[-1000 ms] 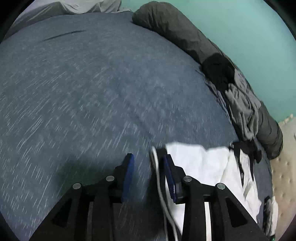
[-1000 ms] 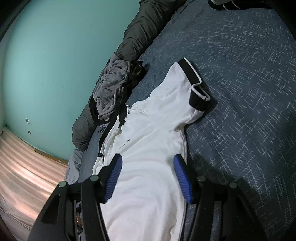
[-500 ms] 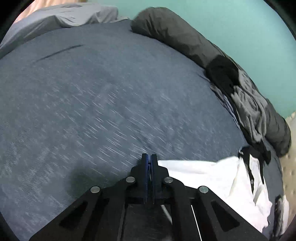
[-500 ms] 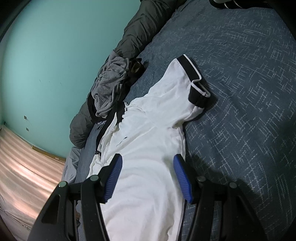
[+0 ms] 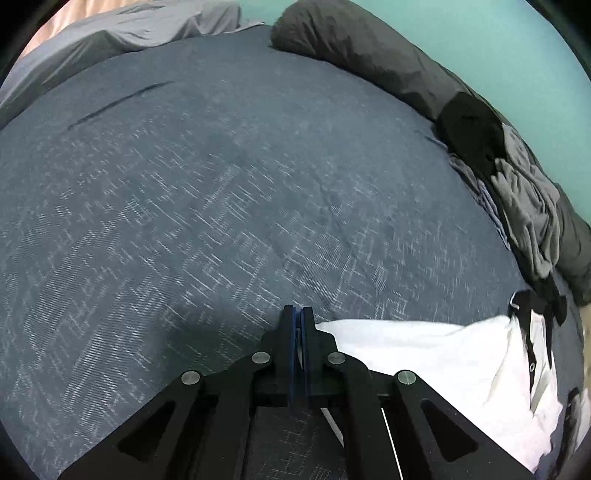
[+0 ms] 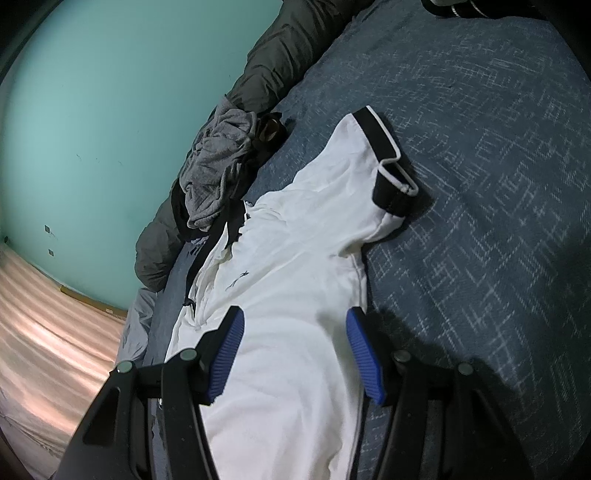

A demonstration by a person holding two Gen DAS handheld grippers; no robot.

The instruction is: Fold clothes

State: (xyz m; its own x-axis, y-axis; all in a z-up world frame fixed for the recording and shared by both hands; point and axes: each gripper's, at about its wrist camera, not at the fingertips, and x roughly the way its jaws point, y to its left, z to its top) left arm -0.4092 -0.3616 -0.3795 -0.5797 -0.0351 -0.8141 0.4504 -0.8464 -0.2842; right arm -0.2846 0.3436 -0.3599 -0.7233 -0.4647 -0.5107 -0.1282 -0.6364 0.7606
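Observation:
A white polo shirt (image 6: 295, 240) with black collar and black-banded sleeve (image 6: 384, 147) lies spread on the dark blue bed cover (image 6: 480, 184). My right gripper (image 6: 295, 317) hovers open just above the shirt's body, blue pads (image 6: 229, 343) on either side of the cloth. In the left wrist view my left gripper (image 5: 298, 314) is shut, its jaws pressed together on an edge of the white shirt (image 5: 424, 354), which stretches off to the right. A strip of white cloth shows under the left gripper's body.
A crumpled grey garment (image 6: 218, 162) and black clothes (image 5: 469, 136) are piled on a rolled dark duvet (image 5: 369, 55) along the teal wall. A pale grey sheet (image 5: 129, 26) lies at the bed's far end. The patterned bed cover (image 5: 221, 184) stretches wide ahead of the left gripper.
My left gripper was open around the shirt's white edge a second ago; it has shut on it and lifted slightly. The right gripper has barely moved and stays open.

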